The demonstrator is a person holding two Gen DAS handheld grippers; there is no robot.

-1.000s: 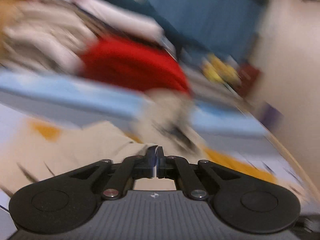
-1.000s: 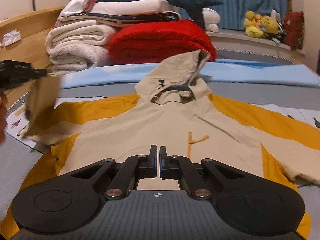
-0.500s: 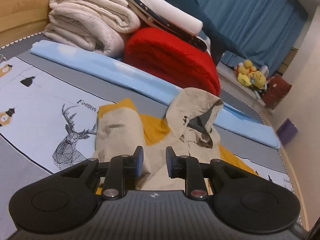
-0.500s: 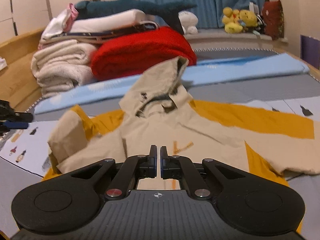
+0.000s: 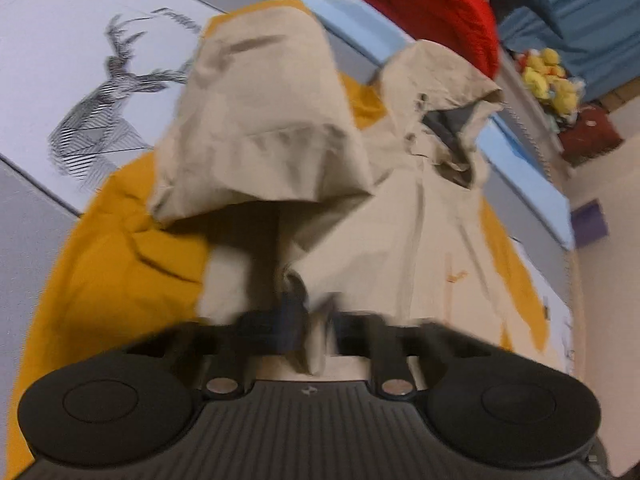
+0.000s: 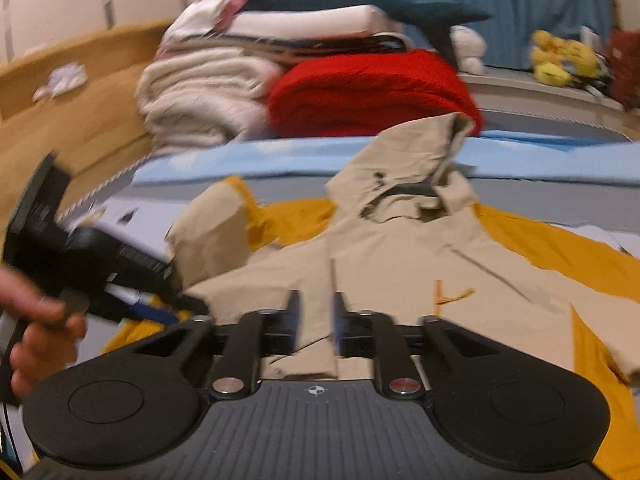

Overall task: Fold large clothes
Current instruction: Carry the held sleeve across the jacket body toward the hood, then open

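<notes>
Lying spread on a printed bedsheet [image 5: 48, 24], the beige and mustard hooded jacket [image 6: 400, 264] filled the near middle of both views, its hood [image 6: 412, 168] raised at the far side and one sleeve [image 5: 264, 120] folded back over the body on the left. The left gripper [image 5: 310, 324] had its fingers closed narrow, pinching a ridge of beige cloth near the jacket's hem, though blur softened the contact. The right gripper [image 6: 316, 316] hovered over the near hem with its jaws opening, a flap of beige cloth lying between them without the pads pressing it. A hand [image 6: 36, 328] held the left gripper at the near left. Far behind stood a red blanket [image 6: 372, 92] and stacked cream towels [image 6: 200, 88].
</notes>
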